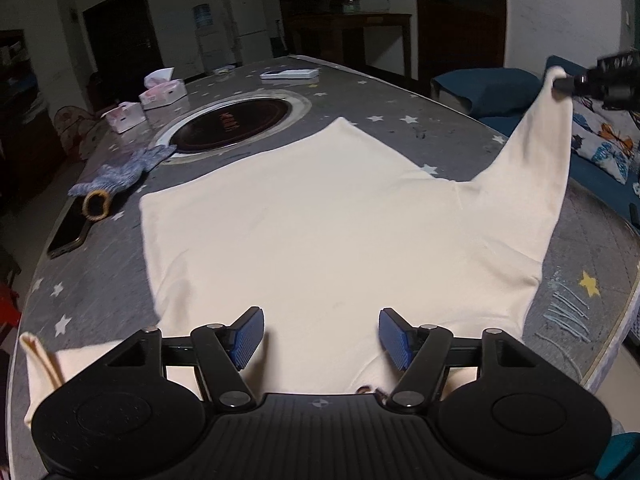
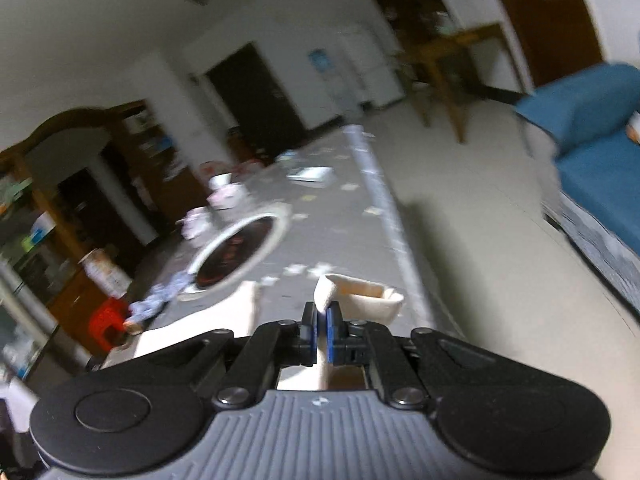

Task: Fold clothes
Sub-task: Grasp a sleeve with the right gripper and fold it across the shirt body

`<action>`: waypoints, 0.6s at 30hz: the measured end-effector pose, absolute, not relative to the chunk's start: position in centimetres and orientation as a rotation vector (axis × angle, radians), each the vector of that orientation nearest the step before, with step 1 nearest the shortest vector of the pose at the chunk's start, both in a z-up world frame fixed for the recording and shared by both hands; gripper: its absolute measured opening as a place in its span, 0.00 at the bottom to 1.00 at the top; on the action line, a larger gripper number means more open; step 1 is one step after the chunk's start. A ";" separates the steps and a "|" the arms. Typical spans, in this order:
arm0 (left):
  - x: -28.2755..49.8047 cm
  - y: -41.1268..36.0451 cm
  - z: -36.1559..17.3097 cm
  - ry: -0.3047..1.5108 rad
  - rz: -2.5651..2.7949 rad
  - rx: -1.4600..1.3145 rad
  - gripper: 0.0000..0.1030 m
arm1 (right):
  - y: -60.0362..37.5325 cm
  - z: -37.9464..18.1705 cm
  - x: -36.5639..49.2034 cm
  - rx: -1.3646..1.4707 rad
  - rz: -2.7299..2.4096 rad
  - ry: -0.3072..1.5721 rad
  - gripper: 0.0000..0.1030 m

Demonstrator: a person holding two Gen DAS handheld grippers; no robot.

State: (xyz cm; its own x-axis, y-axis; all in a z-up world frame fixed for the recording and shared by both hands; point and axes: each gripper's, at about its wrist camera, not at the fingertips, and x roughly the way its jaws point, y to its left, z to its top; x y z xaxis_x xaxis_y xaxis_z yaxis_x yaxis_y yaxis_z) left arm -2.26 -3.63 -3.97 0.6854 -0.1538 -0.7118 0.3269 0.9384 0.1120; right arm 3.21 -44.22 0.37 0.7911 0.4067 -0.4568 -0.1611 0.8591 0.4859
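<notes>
One sleeve [image 2: 352,292] between right claw [image 2: 319,334] fingers

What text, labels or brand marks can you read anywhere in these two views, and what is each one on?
Nothing reads clearly.
Red marking on the black induction cooktop set in the table: too small to make out.
Pink tissue boxes: printed pattern only, no legible words.
Blue label on the water dispenser bottle: too small.
White flat box at the table's far end: no readable print.
Cream shirt: no print visible.
The right wrist view is motion-blurred.
</notes>
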 end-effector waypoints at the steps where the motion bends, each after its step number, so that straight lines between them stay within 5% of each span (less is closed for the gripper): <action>1: -2.4 -3.3 -3.9 0.768 -0.265 0.232 0.65 | -43.1 1.1 3.4 0.425 0.348 0.580 0.03; 18: -5.6 2.9 -3.4 0.734 -0.148 0.126 0.66 | -22.6 4.0 5.6 0.125 0.772 0.685 0.03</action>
State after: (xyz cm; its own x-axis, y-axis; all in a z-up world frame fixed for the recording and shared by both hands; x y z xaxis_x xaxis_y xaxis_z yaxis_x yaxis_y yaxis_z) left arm -5.57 2.91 -3.44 0.7329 -0.0897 -0.6745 0.1782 0.9820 0.0630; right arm 5.64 -22.63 3.99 0.5134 0.6795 -0.5241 -0.6011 0.7206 0.3455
